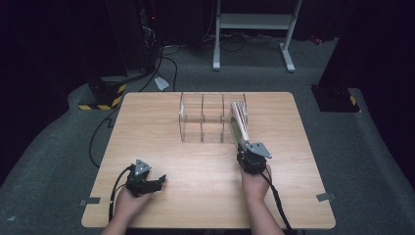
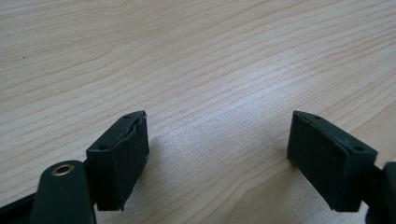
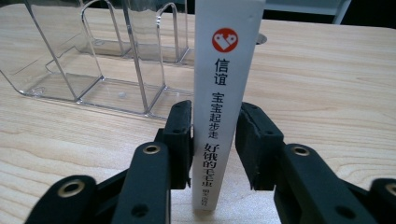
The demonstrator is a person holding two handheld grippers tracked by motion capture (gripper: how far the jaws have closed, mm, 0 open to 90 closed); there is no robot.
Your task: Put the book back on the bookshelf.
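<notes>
1. Left gripper (image 1: pixel 157 182): held in the person's left hand (image 1: pixel 128 201) near the counter's (image 1: pixel 147 122) front-left corner, low over the wood. Jaws stand wide apart with nothing between them; in the left gripper view bare wood grain lies between the two black pads.
2. Clear acrylic rack (image 1: pixel 201 117): stands near the middle of the counter's far edge, upright dividers forming several slots side by side. In the right gripper view (image 3: pixel 93 60) its slots to the left of the book hold nothing.
3. Book (image 1: pixel 240 122): a thin white volume at the rack's right end, leaning. In the right gripper view its spine (image 3: pixel 223 102) faces the camera, upright, bearing a red round logo and printed characters.
4. Right gripper (image 1: pixel 246 149): held in the person's right hand (image 1: pixel 255 182) right of the counter's centre, just in front of the rack. Its jaws flank the book's spine; the left pad touches it, the right pad sits just off it with a narrow gap.
</notes>
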